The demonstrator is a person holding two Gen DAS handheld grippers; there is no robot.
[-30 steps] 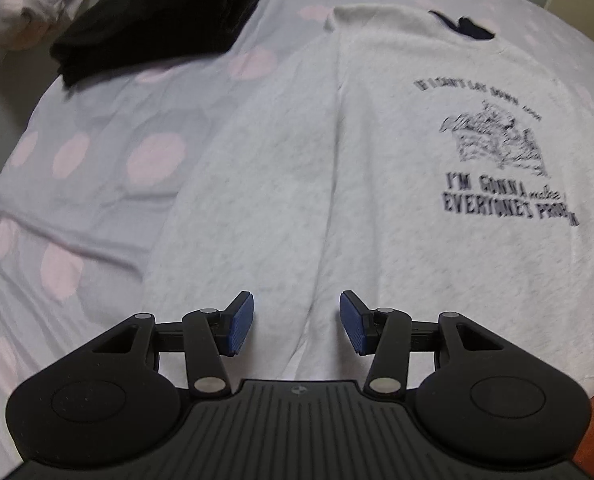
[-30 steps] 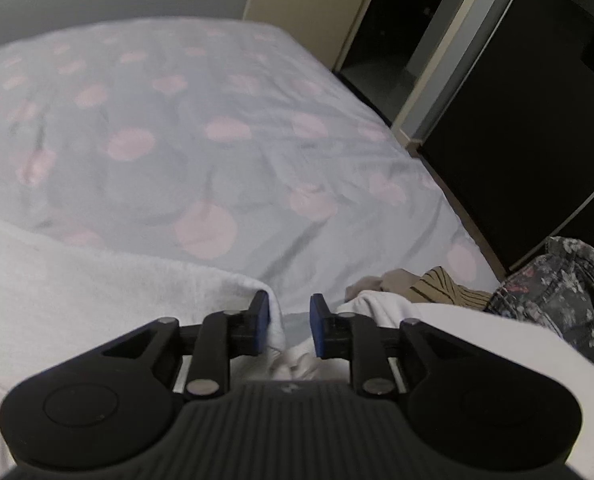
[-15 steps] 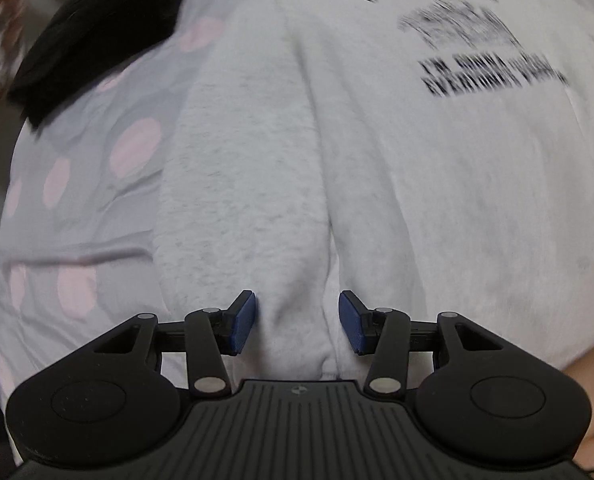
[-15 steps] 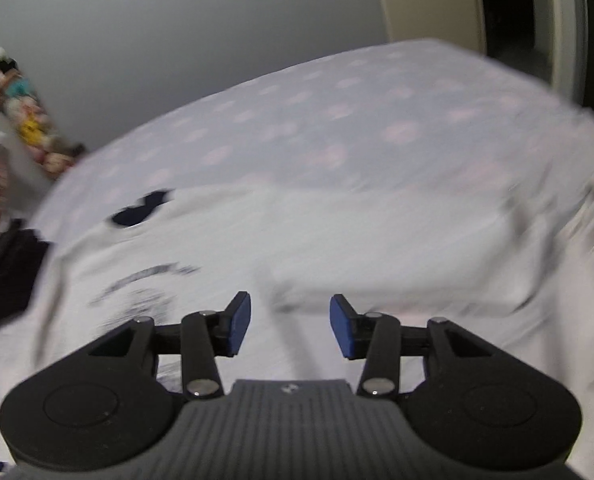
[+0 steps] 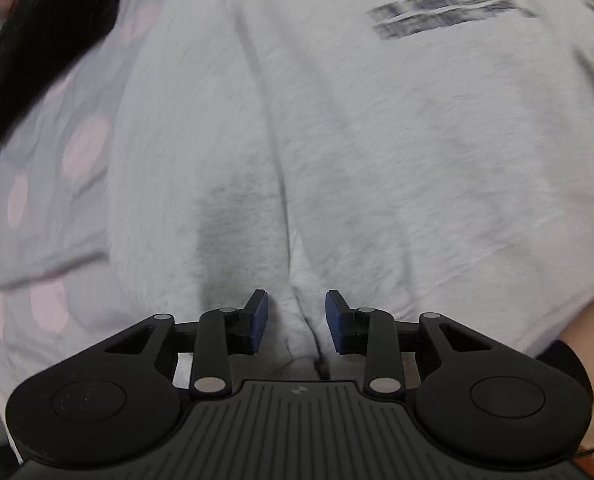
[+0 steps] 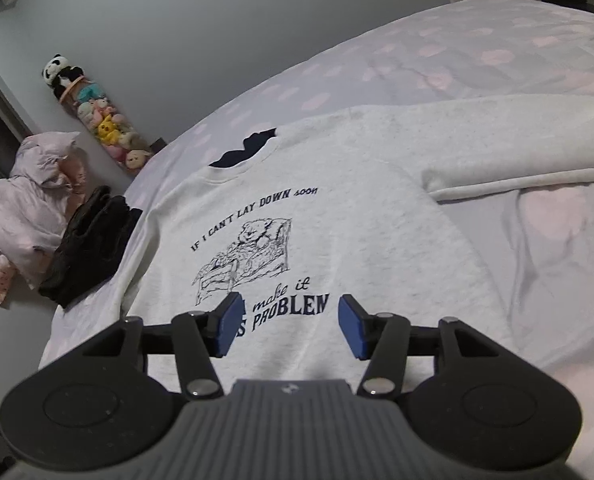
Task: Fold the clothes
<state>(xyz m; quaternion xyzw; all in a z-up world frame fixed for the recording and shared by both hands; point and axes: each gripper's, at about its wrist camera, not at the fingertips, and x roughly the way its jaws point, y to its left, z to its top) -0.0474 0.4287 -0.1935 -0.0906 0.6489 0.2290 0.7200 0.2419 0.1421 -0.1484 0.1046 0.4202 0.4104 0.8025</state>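
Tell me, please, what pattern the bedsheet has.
Pink dots on pale lilac bedsheet; clearest in the right wrist view.

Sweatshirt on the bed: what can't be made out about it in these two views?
- Sweatshirt print, left wrist view: motion blur smears the lettering unreadable.
- Print's lower lines, right wrist view: their start is hidden behind the right hand-held gripper.
- Hem, left wrist view: hidden under the left hand-held gripper.
- Sleeve end, right wrist view: cut off at the right edge.
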